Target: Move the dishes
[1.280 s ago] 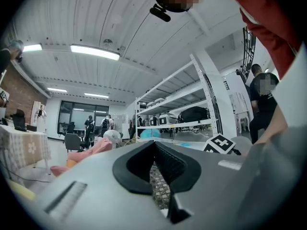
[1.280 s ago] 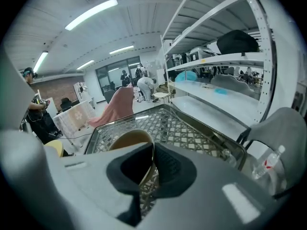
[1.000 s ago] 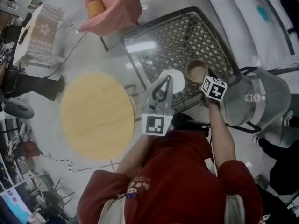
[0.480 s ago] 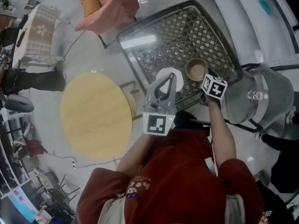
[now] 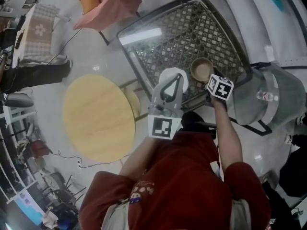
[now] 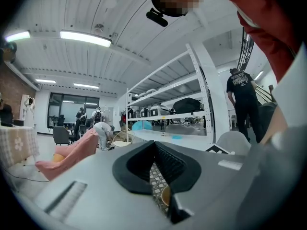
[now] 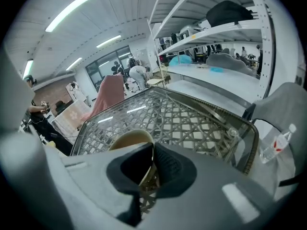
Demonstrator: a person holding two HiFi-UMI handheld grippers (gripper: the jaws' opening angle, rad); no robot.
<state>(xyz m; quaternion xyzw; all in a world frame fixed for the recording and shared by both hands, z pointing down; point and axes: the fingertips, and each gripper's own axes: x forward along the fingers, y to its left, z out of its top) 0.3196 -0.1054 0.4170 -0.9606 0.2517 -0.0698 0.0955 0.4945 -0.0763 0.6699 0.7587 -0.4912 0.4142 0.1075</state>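
Looking down from the head cam, the person in the red shirt has both grippers out over the near edge of the lattice-top table (image 5: 177,28). The right gripper (image 7: 151,164) is the one doing the work. Its jaws are nearly together and pinching the rim of the tan bowl (image 7: 129,139), one pad inside and one outside, and it slants down at the bowl. The bowl is over the near right part of the table, close to the edge, but I can't tell if its base is touching the surface. The left gripper (image 6: 154,163) is held level with its jaws closed right up. Its own view shows just a sliver of lattice and a bit of the bowl peeking through the slit. From above there's a white dish (image 5: 178,74) right at its tip, just left of the bowl, and I can't tell if the tip touches it. Off to the left is a round wooden table (image 5: 98,116). Just right of the bowl is a grey chair (image 5: 273,95) with a water bottle (image 5: 263,98) on it.
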